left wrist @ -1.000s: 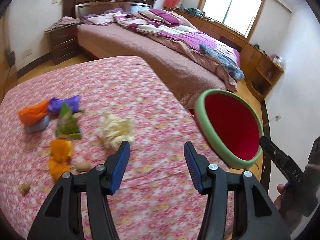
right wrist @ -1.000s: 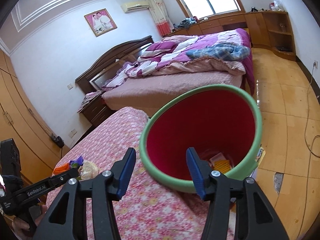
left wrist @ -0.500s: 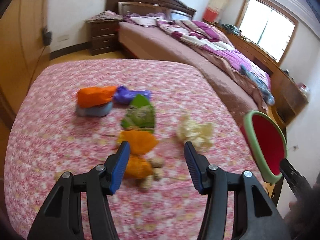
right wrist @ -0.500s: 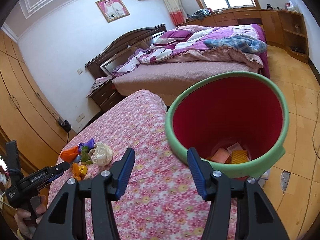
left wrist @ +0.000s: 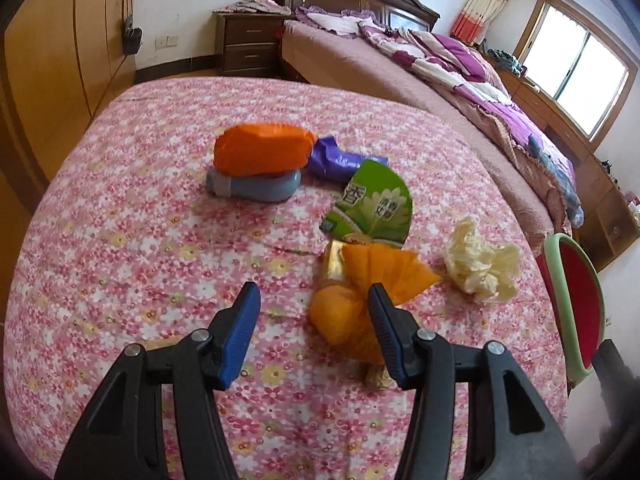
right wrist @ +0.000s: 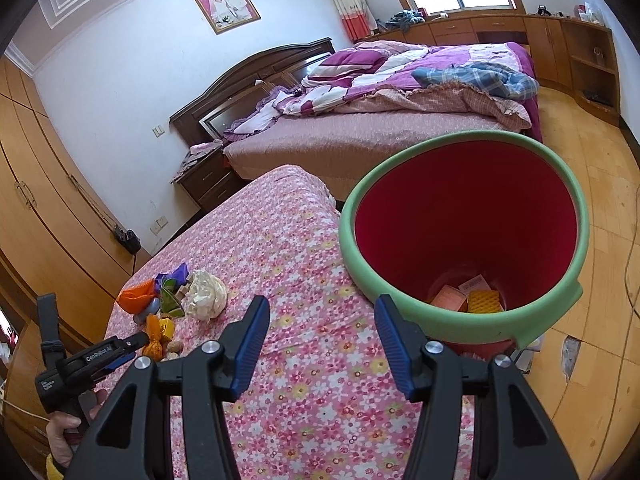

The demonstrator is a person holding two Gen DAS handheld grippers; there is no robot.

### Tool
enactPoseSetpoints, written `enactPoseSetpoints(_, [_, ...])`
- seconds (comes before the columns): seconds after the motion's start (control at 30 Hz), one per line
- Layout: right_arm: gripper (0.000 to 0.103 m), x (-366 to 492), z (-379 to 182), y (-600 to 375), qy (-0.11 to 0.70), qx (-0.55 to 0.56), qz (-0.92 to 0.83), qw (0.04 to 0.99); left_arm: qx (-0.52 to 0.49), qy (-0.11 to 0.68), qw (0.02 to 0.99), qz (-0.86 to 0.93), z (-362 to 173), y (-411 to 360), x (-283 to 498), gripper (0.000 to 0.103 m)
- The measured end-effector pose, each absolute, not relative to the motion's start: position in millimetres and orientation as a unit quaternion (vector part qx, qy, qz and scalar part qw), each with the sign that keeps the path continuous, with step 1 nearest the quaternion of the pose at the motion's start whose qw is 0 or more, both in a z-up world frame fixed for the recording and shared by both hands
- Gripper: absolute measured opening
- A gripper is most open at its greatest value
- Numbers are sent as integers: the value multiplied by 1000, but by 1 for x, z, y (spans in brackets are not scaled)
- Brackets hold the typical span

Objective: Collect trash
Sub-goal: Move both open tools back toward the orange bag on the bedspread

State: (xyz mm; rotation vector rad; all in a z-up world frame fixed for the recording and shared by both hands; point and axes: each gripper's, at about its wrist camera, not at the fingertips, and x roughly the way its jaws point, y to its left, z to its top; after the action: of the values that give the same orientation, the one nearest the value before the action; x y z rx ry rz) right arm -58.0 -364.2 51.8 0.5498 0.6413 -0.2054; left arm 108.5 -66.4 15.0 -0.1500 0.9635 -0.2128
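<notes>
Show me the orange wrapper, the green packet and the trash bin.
orange wrapper [left wrist: 372,276]: left wrist view, on its flared upper half.
green packet [left wrist: 374,206]: left wrist view, on its printed face.
trash bin [right wrist: 448,314]: right wrist view, on the near green rim.

Home bedroom — bed [right wrist: 360,136], wardrobe [right wrist: 36,200]

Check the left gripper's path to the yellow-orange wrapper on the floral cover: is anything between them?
Nothing visible blocks it. The left gripper hangs open just above the floral cover, and the yellow-orange wrapper lies right at its right finger, partly between the fingers. The green packet and cream wad lie beyond it.
</notes>
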Motion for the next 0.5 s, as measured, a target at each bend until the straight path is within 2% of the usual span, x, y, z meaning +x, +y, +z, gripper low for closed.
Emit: enactPoseSetpoints(0.5, [58, -57, 46, -366, 316, 273, -93, 904, -86, 450, 874, -161, 12, -101, 98, 56])
